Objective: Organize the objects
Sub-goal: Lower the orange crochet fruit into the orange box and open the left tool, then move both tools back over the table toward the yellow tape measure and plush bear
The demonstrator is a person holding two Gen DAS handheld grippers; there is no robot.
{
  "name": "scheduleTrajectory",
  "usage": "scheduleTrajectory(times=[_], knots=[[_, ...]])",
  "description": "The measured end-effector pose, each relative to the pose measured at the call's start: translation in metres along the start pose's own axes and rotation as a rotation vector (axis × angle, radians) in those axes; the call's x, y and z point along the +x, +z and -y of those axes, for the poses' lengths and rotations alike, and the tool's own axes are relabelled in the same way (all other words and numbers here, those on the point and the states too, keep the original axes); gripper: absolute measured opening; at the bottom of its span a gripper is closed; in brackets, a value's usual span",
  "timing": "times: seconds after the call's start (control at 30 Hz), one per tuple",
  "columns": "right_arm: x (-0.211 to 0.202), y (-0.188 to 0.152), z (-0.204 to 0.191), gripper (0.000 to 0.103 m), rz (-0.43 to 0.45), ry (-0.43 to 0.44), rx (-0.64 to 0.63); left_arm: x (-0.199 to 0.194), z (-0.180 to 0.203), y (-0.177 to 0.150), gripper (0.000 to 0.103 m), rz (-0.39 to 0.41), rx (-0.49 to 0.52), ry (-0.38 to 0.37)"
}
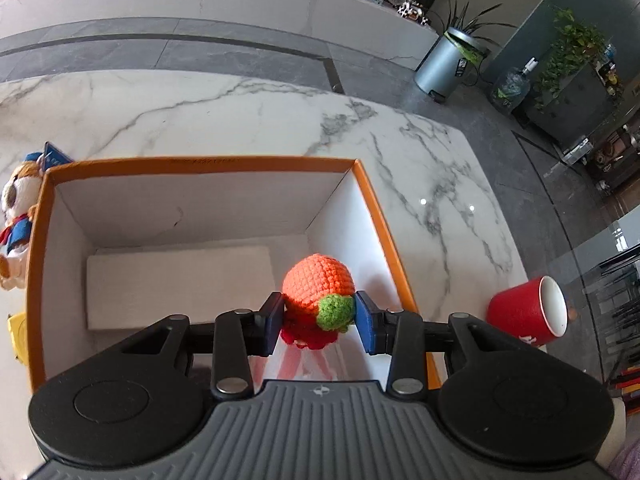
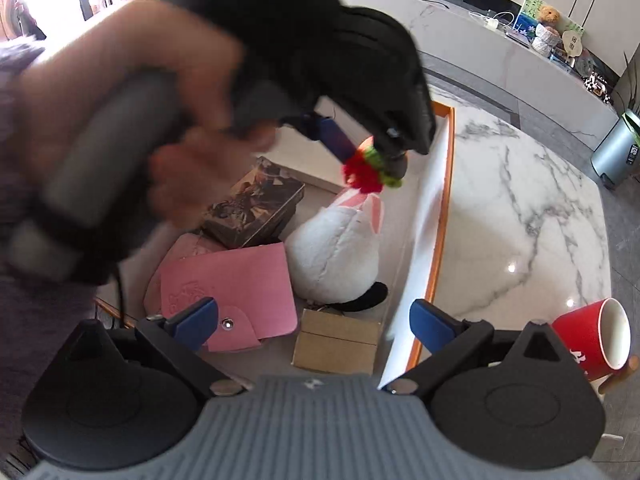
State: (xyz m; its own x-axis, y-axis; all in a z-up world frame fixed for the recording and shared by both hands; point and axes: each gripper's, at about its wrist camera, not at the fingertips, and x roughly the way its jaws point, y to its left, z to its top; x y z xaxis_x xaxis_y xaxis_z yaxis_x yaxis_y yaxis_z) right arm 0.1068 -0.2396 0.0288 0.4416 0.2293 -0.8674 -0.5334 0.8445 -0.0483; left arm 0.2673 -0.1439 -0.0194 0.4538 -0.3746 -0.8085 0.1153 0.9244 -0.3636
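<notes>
- The left gripper (image 1: 319, 318) has its two blue pads pressed against a crocheted toy (image 1: 320, 292), orange with a green patch and red yarn below, holding it above the inside of the orange-rimmed box (image 1: 200, 162), close to the box's right wall.
- The box stands on a white marble table (image 1: 240, 116).
- The right gripper (image 2: 314, 322) hangs over the box's near right corner with its jaws spread wide and nothing between them.
- In the box lie a pink wallet (image 2: 232, 284), a white plush (image 2: 336, 248), a small cardboard box (image 2: 336, 342) and a dark printed box (image 2: 252, 208).
- A red cup (image 1: 528, 312) lies tipped near the table's right edge.
- A plush dog (image 1: 18, 216) sits just outside the box's left wall.
</notes>
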Motion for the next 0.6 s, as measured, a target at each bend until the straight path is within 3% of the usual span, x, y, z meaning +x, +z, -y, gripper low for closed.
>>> scheduleTrajectory(times=[0.1,0.13,0.17,0.2,0.27,0.33,0.47,0.6], knots=[[0.003,0.002,0.005,0.102,-0.003,0.006,0.007,0.004,0.007,0.004,0.048,0.018,0.017,-0.03],[0.004,0.003,0.007,0.102,-0.005,0.003,0.011,0.003,0.009,0.003,0.062,0.036,0.019,-0.009],[0.006,0.003,0.008,0.102,-0.009,-0.003,0.018,0.003,0.012,0.002,0.094,0.051,0.025,0.026],[0.007,0.004,0.011,0.102,-0.012,-0.011,0.027,0.003,0.015,0.002,0.101,0.069,0.044,0.073],[0.008,0.006,0.013,0.102,-0.004,-0.019,0.04,0.002,0.02,-0.003,0.101,0.096,0.105,0.133],[0.009,0.005,0.013,0.102,0.005,-0.019,0.059,-0.003,0.02,-0.009,0.101,0.07,0.134,0.164],[0.014,0.006,0.004,0.102,-0.005,-0.063,0.003,-0.041,0.003,-0.024,0.101,0.133,0.074,0.123],[0.013,0.008,0.005,0.102,-0.008,-0.05,0.032,-0.082,-0.015,-0.04,0.101,0.2,0.069,0.156]])
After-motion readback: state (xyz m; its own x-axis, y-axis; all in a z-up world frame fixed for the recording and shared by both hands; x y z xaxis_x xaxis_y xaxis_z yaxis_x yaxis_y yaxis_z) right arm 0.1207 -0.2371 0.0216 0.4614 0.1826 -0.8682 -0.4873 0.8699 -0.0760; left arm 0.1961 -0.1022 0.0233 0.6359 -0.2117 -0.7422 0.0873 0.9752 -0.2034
